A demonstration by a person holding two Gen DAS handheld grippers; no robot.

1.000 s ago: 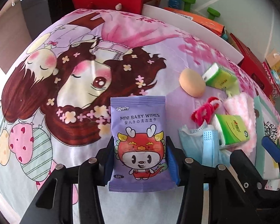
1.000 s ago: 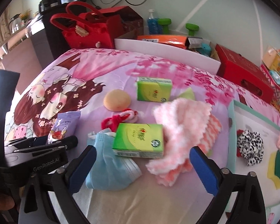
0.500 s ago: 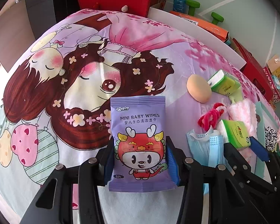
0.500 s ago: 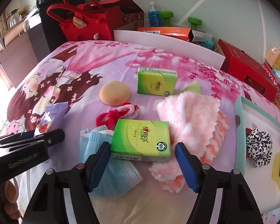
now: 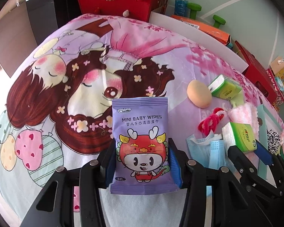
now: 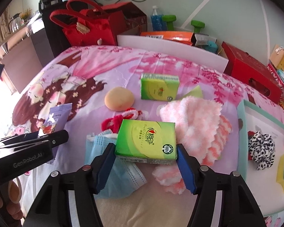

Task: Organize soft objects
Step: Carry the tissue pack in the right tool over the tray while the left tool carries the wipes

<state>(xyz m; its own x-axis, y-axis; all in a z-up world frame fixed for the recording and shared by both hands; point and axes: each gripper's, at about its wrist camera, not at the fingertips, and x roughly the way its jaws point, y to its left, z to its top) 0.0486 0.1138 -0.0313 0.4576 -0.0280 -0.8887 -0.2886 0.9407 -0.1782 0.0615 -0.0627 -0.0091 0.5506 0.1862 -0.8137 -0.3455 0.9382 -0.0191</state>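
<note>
The left gripper (image 5: pixel 143 162) pinches a purple foil pack of mini baby wipes with a red cartoon dragon (image 5: pixel 141 132) by its two long sides, and the pack stands upright between the blue pads above the cartoon-printed pink and purple bedsheet (image 5: pixel 70 87). The right gripper (image 6: pixel 145 162) has just been closing, and its blue pads now press on the two short ends of a green rectangular tissue pack (image 6: pixel 146 139). This pack lies partly on a light blue face mask (image 6: pixel 113 170), beside a fluffy pink and white cloth (image 6: pixel 197 124). Behind it are a red and white fuzzy hair tie (image 6: pixel 121 119), a round peach-coloured sponge (image 6: pixel 119 98) and a second green tissue pack (image 6: pixel 159 87).
</note>
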